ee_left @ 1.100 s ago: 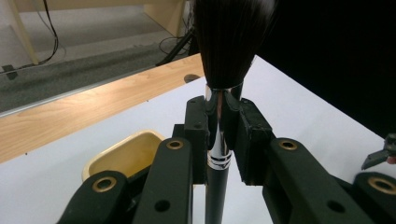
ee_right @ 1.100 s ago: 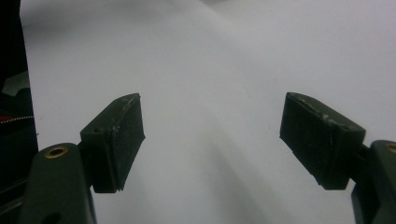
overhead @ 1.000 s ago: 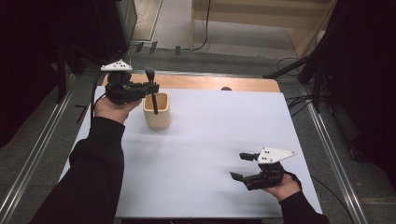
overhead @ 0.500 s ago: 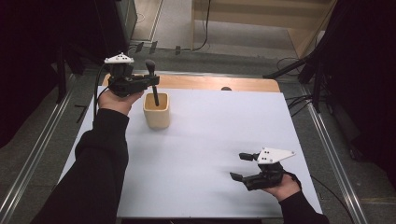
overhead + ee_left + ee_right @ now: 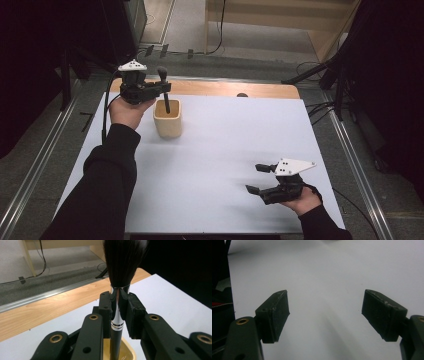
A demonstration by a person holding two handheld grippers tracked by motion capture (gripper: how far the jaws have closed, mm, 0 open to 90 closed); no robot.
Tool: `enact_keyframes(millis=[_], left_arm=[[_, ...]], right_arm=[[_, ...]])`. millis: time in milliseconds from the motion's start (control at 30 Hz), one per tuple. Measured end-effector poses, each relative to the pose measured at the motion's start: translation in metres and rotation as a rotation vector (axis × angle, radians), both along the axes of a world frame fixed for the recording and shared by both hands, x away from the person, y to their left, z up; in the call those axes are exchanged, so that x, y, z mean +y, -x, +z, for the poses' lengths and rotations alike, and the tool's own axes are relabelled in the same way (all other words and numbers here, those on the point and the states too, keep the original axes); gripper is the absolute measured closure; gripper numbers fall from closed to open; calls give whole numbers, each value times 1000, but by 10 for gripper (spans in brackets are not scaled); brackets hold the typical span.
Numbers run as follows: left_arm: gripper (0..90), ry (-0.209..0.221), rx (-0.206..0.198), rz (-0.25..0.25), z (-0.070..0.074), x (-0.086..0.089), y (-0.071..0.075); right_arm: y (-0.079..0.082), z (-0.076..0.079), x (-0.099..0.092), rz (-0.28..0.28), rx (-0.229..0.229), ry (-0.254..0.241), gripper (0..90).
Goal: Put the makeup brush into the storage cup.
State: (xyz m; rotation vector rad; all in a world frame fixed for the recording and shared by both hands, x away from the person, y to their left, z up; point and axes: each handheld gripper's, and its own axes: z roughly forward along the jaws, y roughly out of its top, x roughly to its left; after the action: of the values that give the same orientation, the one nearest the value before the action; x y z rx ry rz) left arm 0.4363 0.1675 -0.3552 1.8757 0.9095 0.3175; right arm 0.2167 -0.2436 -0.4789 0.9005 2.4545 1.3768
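the left gripper [image 5: 162,91] is clamped on a makeup brush [image 5: 164,90], its two black pads squeezing the shiny metal collar just under the dark bristles, as the left gripper view shows close up [image 5: 117,312]. the brush stands upright, bristles on top, and its black handle runs down into a small tan cup [image 5: 167,119] that sits on the white table cover [image 5: 235,145] at the far left, near the bare wooden edge of the table [image 5: 220,89]. the lower end of the handle is inside the cup; whether it touches the bottom i cannot tell. in the left gripper view the yellowish rim of the cup [image 5: 130,352] shows right below the jaws. the right gripper [image 5: 257,179] is well apart from all this, at the near right of the cover, held in the person's right hand [image 5: 300,200] with its jaws spread wide and nothing between them; the right gripper view has its two pads [image 5: 274,315] over plain white surface. the left sleeve [image 5: 107,185] reaches up from the near edge.
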Motion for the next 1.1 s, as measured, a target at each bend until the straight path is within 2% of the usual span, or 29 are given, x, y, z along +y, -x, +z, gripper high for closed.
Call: enact_keyframes(millis=[400, 900, 1100], left_arm=[[775, 8, 21, 24, -17, 2, -4], [773, -8, 54, 21, -34, 3, -6], [773, -8, 59, 21, -37, 3, -5]], right_arm=[[0, 0, 0, 0, 1, -3, 226], [0, 1, 0, 5, 0, -6, 226], [1, 1, 1, 5, 0, -7, 226]])
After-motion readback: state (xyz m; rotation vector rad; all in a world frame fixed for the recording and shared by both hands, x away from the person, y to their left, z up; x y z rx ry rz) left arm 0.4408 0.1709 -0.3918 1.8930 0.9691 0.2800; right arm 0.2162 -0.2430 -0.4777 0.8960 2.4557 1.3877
